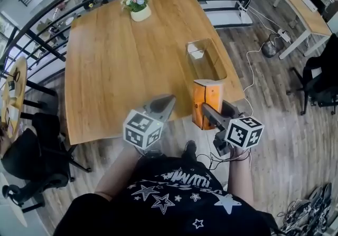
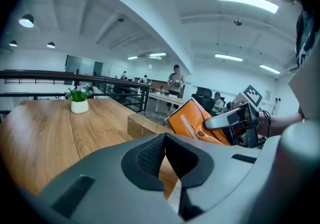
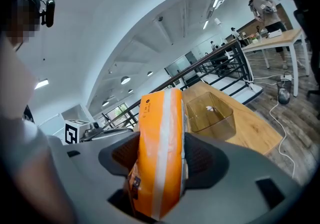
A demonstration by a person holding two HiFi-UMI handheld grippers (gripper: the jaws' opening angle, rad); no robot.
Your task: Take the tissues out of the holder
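An orange tissue pack (image 1: 207, 97) with a white stripe stands upright over the table's near edge, and my right gripper (image 1: 205, 109) is shut on it. In the right gripper view the tissue pack (image 3: 159, 153) fills the space between the pads. The clear plastic holder (image 1: 206, 59) lies on the wooden table (image 1: 121, 66) just beyond the pack and looks empty apart from a small white scrap. My left gripper (image 1: 167, 101) hovers to the pack's left, shut with nothing in it. From the left gripper view, the pack (image 2: 200, 122) tilts in front of the holder (image 2: 144, 124).
A white pot of flowers (image 1: 139, 8) stands at the table's far edge. A black railing (image 1: 63, 10) runs behind the table. A black office chair (image 1: 31, 161) stands at the left. On the floor to the right lie cables (image 1: 253, 66), near a second table (image 1: 298, 2).
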